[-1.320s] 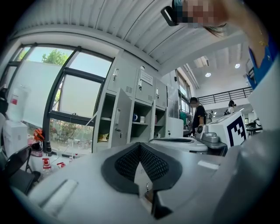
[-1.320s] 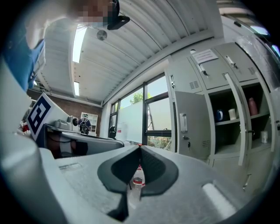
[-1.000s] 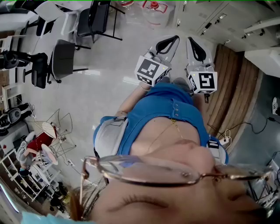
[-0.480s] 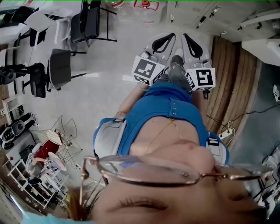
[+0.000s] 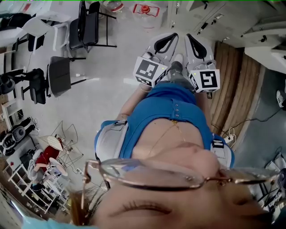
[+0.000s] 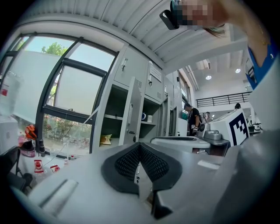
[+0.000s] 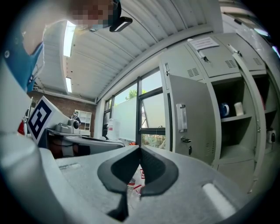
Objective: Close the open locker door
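In the right gripper view the grey locker door (image 7: 190, 118) stands swung open, with its handle and lock toward me. Behind it are open shelves holding a blue mug (image 7: 224, 109). The left gripper view has the same open door (image 6: 132, 118) edge-on, in front of the locker shelves (image 6: 114, 117). My left gripper (image 6: 140, 145) is shut on nothing, and so is my right gripper (image 7: 140, 148). Both point level toward the lockers and are still apart from the door. From the head view, the left gripper (image 5: 173, 38) and the right gripper (image 5: 191, 39) are side by side in front of my body.
Large water jugs (image 5: 145, 11) stand on the floor ahead by the window (image 6: 65, 100). Black chairs (image 5: 87, 24) are at the left, a wire rack (image 5: 62, 134) lower left. A cable and power strip (image 5: 230, 138) lie at the right. A person (image 6: 192, 120) stands far off.
Both grippers have moved forward together, side by side, toward the lockers and water jugs. The floor and chairs have slid back in the head view. The jaws stayed shut.
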